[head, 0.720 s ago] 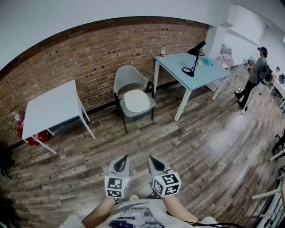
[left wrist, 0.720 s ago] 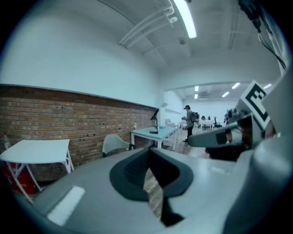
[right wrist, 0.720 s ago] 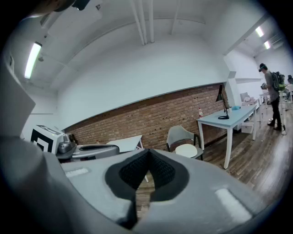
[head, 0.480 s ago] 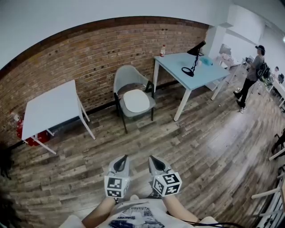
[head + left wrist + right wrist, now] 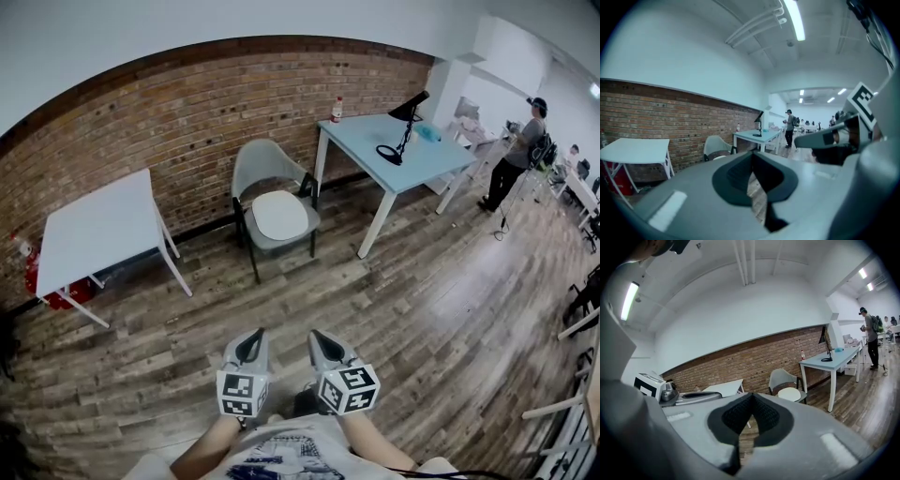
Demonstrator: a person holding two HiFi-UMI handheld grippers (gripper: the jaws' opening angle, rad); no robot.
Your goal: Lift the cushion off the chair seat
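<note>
A round white cushion lies on the seat of a grey chair that stands against the brick wall, between two tables. In the right gripper view the cushion and chair show far ahead. The chair also shows far off in the left gripper view. My left gripper and right gripper hover side by side close to my body, far short of the chair. Both are shut with nothing between their jaws.
A white table stands left of the chair. A light blue table with a black lamp and a bottle stands right of it. A person stands at the far right. The floor is wooden planks.
The view has shifted slightly, so the chair and tables sit a little further left and up in the head view. The far person has moved left. Both grippers stay shut and level.
</note>
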